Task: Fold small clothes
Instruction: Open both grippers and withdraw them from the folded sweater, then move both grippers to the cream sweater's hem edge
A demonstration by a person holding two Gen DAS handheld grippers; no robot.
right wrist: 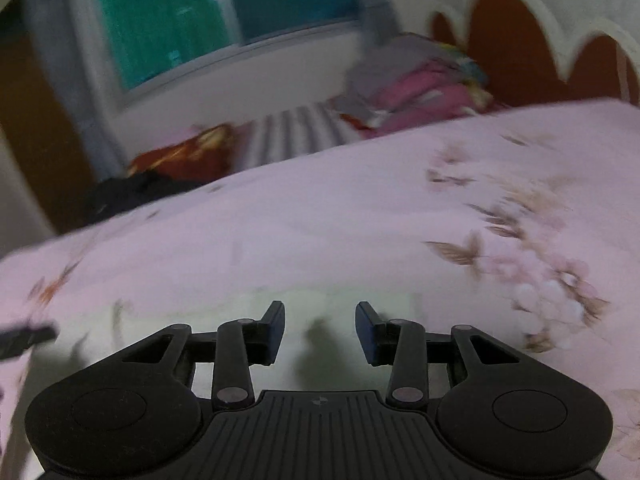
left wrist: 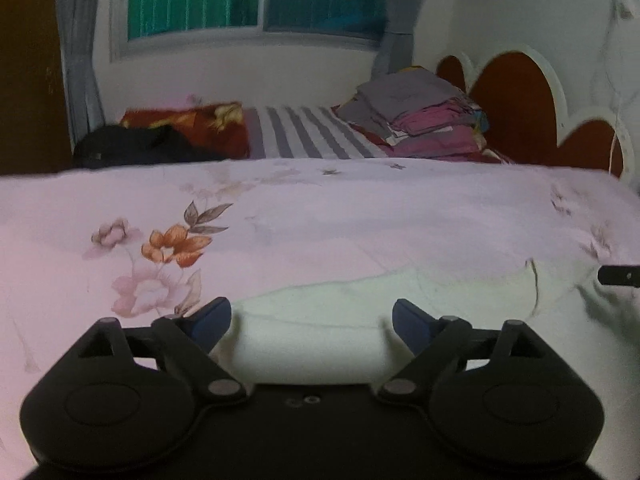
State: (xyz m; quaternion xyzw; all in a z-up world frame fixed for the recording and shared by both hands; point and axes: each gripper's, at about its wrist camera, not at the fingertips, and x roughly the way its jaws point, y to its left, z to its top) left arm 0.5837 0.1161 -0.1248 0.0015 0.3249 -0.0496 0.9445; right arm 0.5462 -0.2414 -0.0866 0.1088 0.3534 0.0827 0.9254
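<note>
Now, from the left side of the bed across to the right:

Bed sheet: the pale pink flowered bed sheet (left wrist: 320, 216) is the work surface; it spreads wide and fairly smooth under both tools.

Left gripper: the left gripper (left wrist: 311, 322) hangs over the near left part of the garment, jaws spread wide, nothing between the blue pads (left wrist: 212, 320); whether the tips touch the cloth cannot be told.

Garment: a small whitish garment (left wrist: 400, 300) lies flat on the sheet, just ahead of and beneath both tools; its far edge runs from the left gripper toward a curved seam at the right. Its exact kind is hard to tell.

Right gripper: the right gripper (right wrist: 320, 330) points down at the same cloth, jaws part open, empty, pads clear of the fabric as far as the blurred view shows.

Background: a pile of folded clothes (left wrist: 420, 120) sits well apart near the headboard (left wrist: 516, 104).

Step in hand: judged as between grasps, with both tools free above the spread garment, probably lining up for a fold.

Next move calls for: each gripper to settle on a near edge or corner, pinch only one layer, then lift and carry together so the fold lands even.
</note>
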